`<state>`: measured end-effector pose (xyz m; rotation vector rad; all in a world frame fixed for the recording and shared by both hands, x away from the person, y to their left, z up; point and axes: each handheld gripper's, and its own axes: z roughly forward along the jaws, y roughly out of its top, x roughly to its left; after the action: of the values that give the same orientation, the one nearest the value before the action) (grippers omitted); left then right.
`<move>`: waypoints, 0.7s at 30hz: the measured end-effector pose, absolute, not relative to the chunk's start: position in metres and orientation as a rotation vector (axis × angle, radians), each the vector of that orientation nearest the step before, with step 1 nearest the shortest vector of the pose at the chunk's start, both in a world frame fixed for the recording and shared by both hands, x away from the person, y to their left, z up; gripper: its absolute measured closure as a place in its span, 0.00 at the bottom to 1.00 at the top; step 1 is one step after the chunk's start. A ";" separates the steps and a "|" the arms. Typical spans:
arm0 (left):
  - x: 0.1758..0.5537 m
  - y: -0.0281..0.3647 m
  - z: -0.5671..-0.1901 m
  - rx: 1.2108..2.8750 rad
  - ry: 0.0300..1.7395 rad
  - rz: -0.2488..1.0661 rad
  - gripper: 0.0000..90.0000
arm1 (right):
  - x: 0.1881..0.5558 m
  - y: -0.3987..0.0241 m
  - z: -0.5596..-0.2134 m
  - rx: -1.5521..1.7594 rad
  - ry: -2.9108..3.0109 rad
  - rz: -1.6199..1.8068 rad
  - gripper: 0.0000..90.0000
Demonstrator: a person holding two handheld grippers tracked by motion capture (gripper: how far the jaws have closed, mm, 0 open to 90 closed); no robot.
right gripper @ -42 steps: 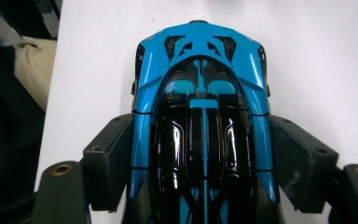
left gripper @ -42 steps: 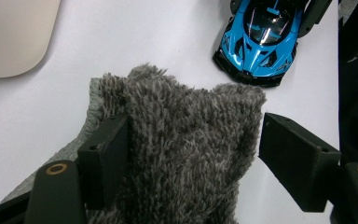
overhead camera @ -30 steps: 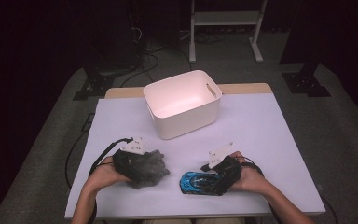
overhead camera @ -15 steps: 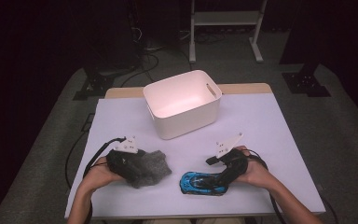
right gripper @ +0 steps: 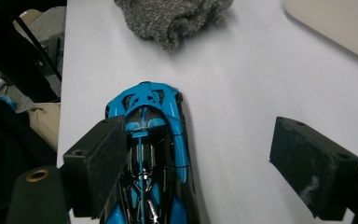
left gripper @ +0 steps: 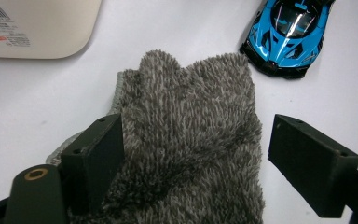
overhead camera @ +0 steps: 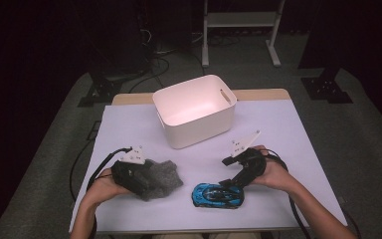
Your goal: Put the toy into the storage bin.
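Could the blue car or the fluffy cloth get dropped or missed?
Maybe. The right claw stands open and its jaws have just been widening, with the blue car beside one jaw rather than centred, so closing might nudge the car away. The left claw is open over the fluffy cloth; it may pinch only a fold, which could slip out before reaching the white bin.

On the table [overhead camera: 288,129], the bin [overhead camera: 195,109] sits toward the far middle. Nearer the person, the cloth [overhead camera: 161,178] lies at the left and the toy car [overhead camera: 218,195] just right of it, apart; both lie well before the bin.
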<state>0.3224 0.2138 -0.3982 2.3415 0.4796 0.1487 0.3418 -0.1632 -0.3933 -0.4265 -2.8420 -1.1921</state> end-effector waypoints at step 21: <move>0.323 0.216 -0.398 2.354 0.484 0.160 0.15 | 0.372 -0.163 -0.363 -0.428 -2.862 -1.190 0.16</move>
<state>0.3229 0.2162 -0.3979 2.3540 0.4839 0.1601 0.3721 -0.1631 -0.3629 -0.4281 -2.8618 -1.1897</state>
